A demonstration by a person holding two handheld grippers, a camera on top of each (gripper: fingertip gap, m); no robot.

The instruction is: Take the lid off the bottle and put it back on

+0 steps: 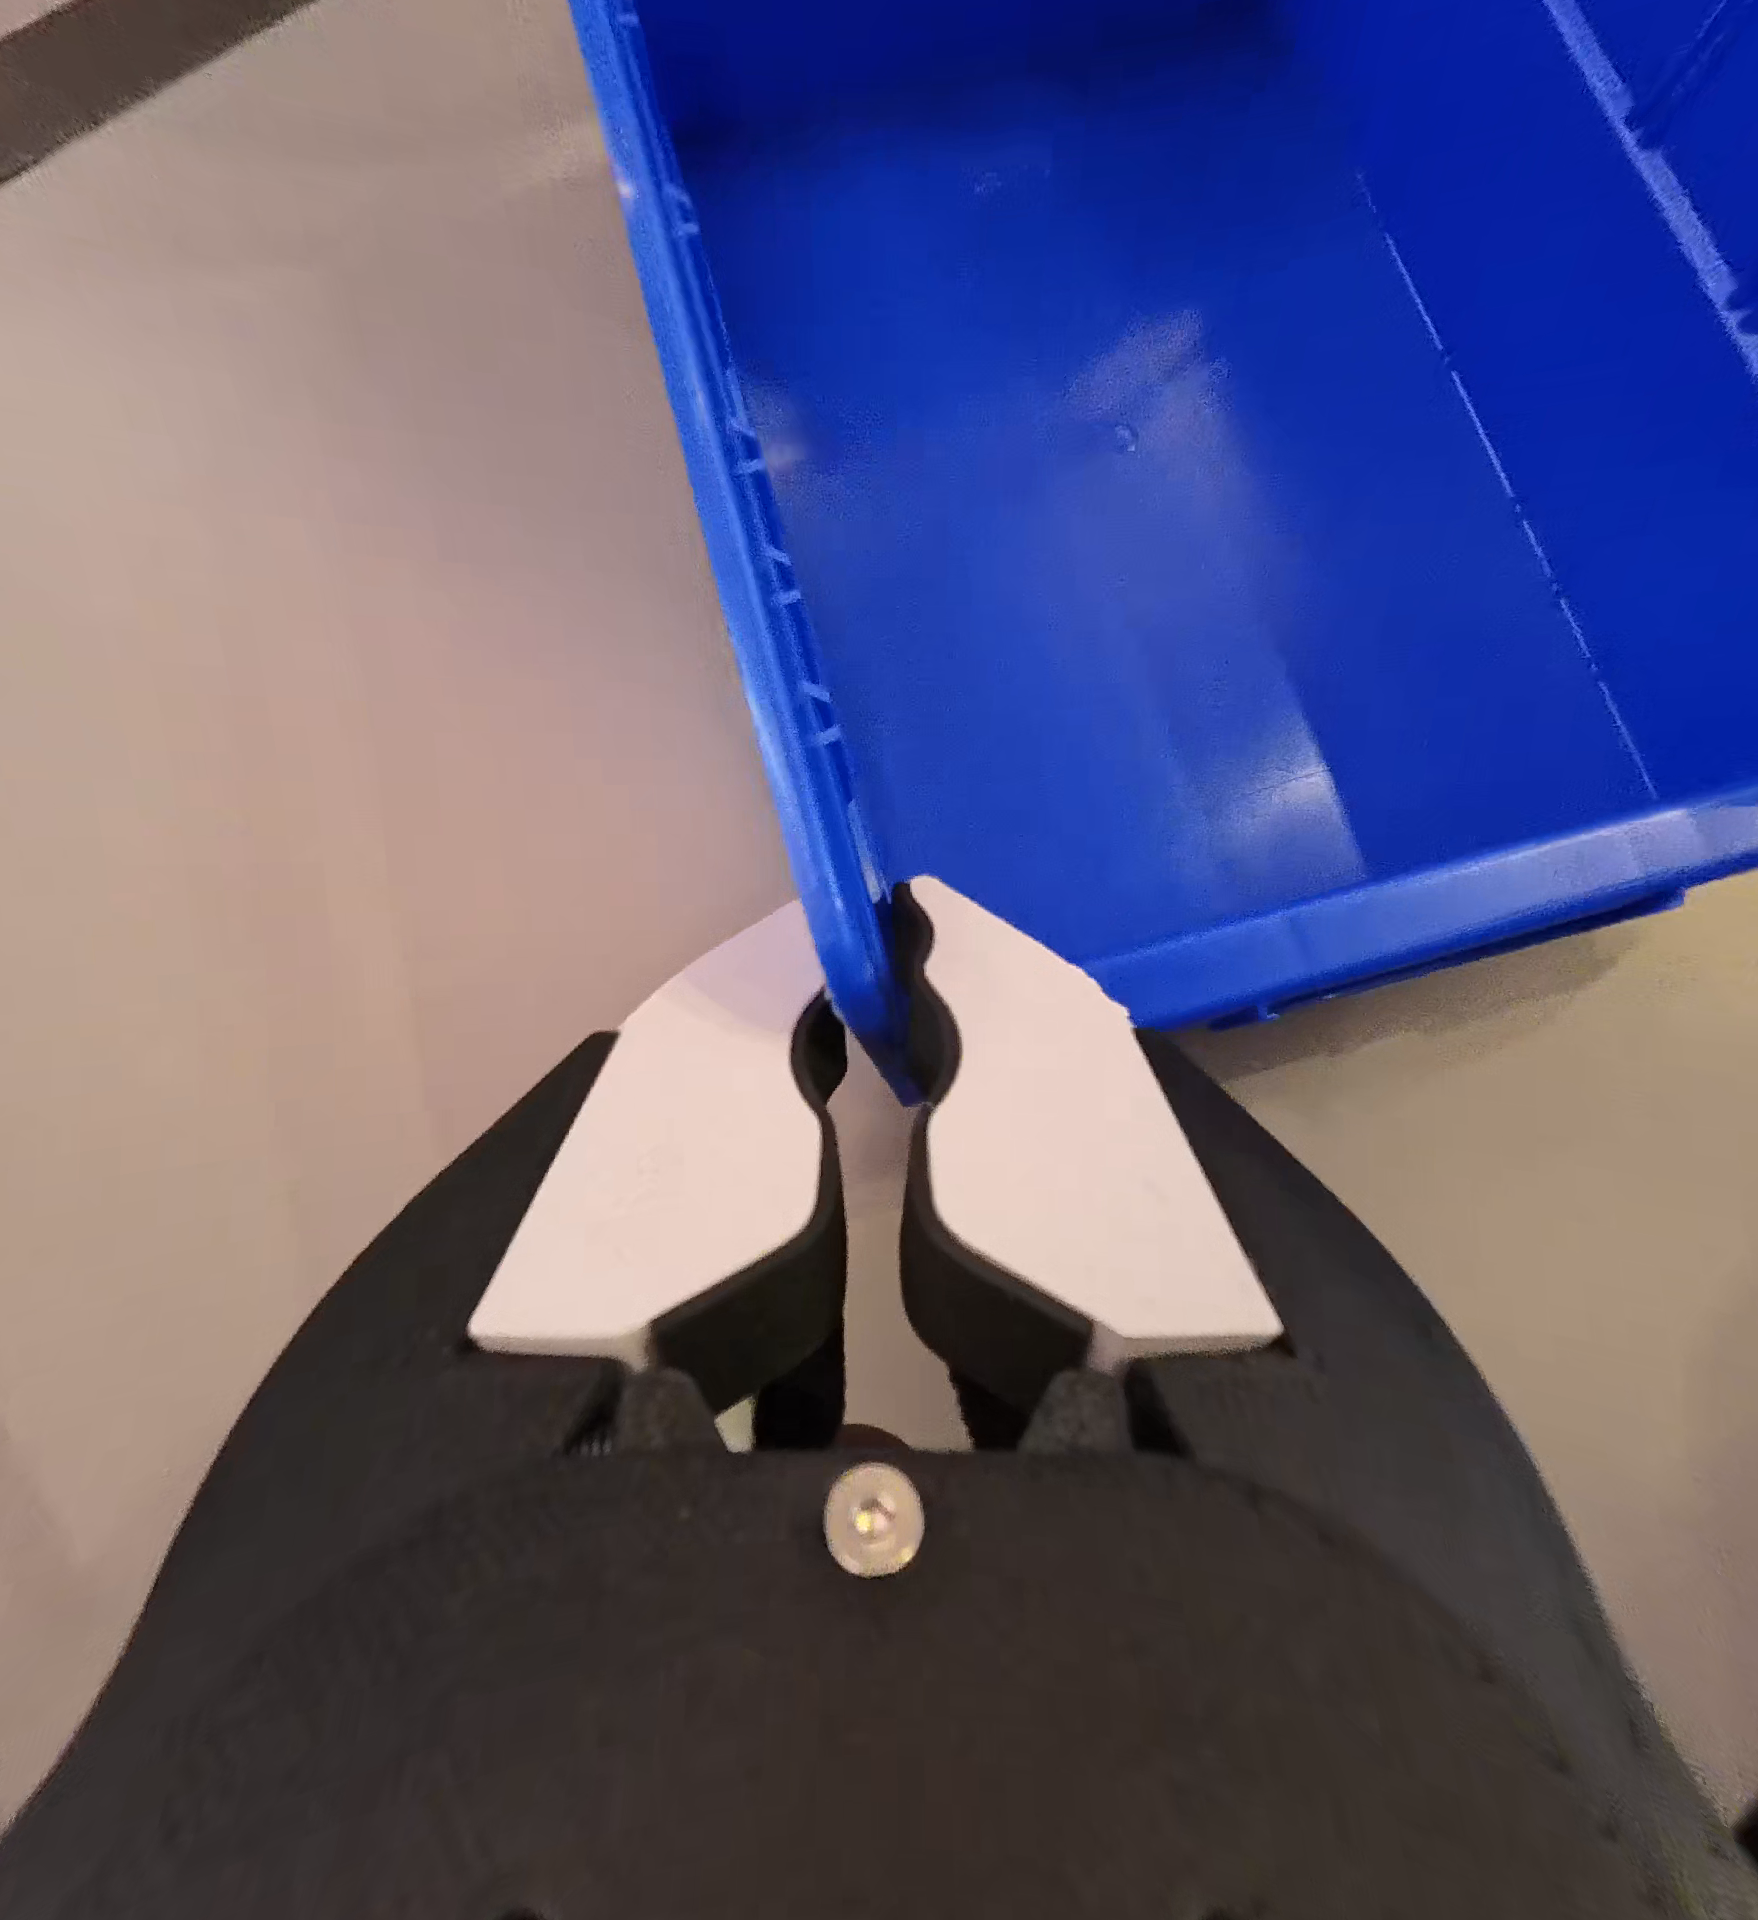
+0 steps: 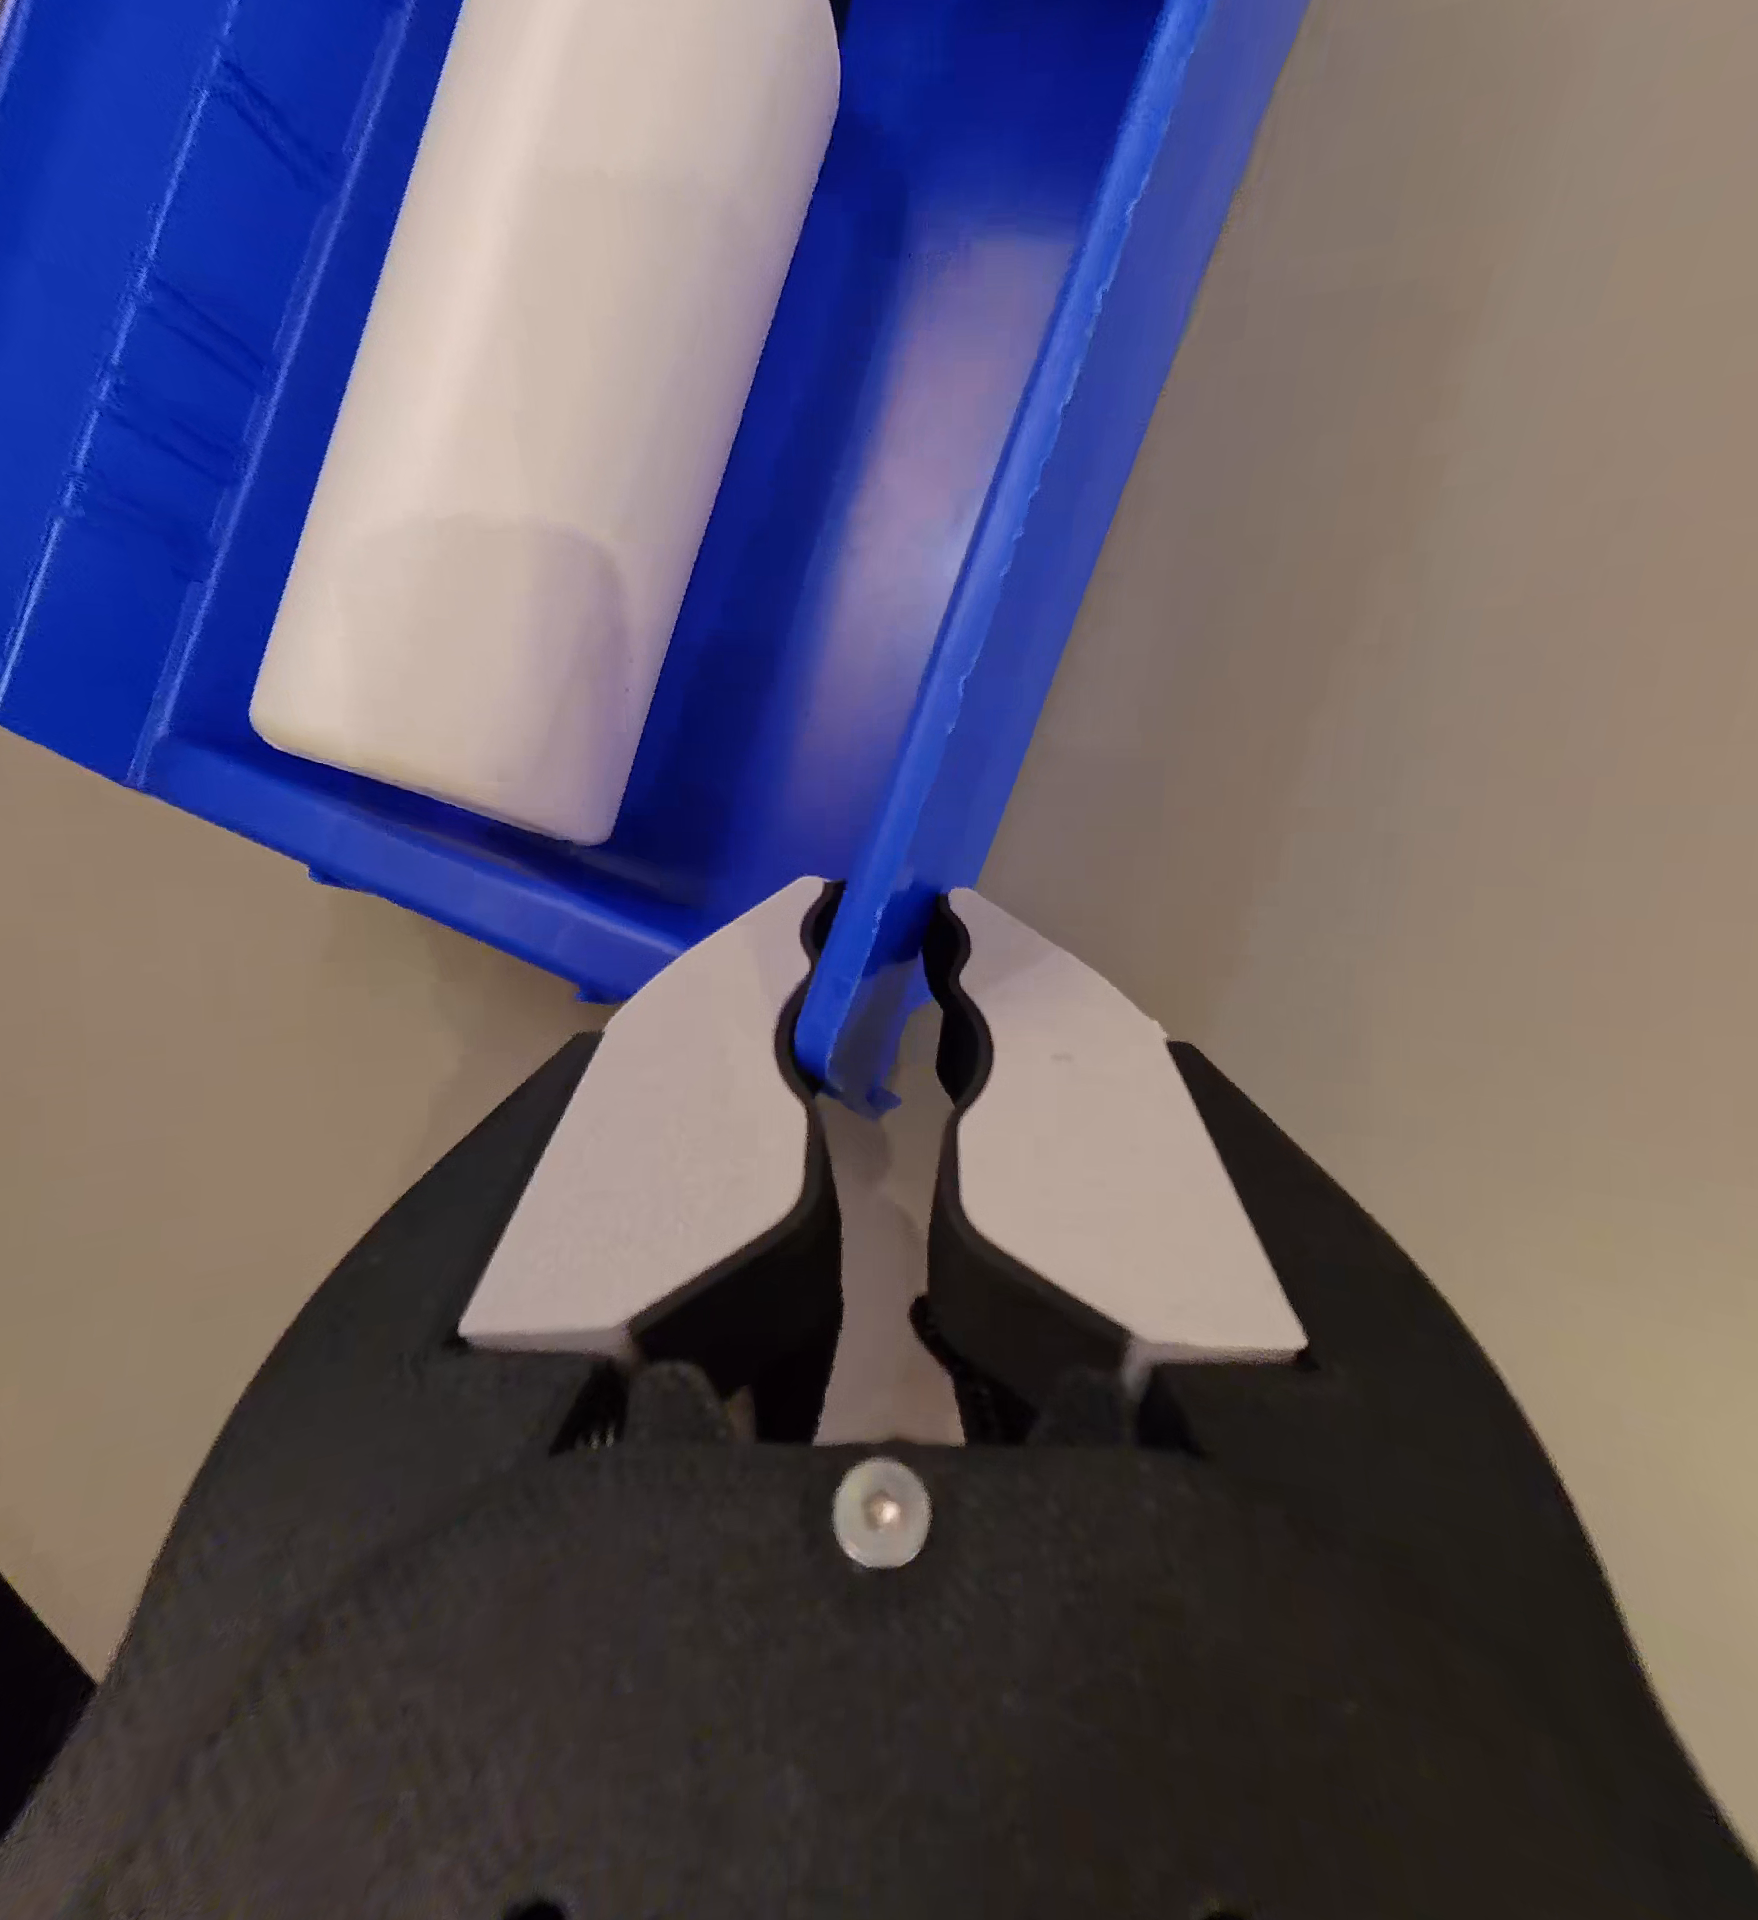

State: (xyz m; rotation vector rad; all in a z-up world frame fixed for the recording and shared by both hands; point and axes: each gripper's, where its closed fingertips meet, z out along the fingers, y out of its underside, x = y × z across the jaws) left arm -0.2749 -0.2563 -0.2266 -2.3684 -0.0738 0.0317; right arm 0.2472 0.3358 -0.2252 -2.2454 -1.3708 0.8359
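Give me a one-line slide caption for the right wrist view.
Right gripper clamps the blue bin's side wall; white bottle lies inside.

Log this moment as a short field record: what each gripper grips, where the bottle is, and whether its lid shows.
left gripper: shut on a corner wall of the blue bin
right gripper: shut on another corner wall of the blue bin
white bottle: lying on its side inside the bin, base toward the camera, held by neither gripper
lid: out of frame, state cannot be told
surface: beige tabletop
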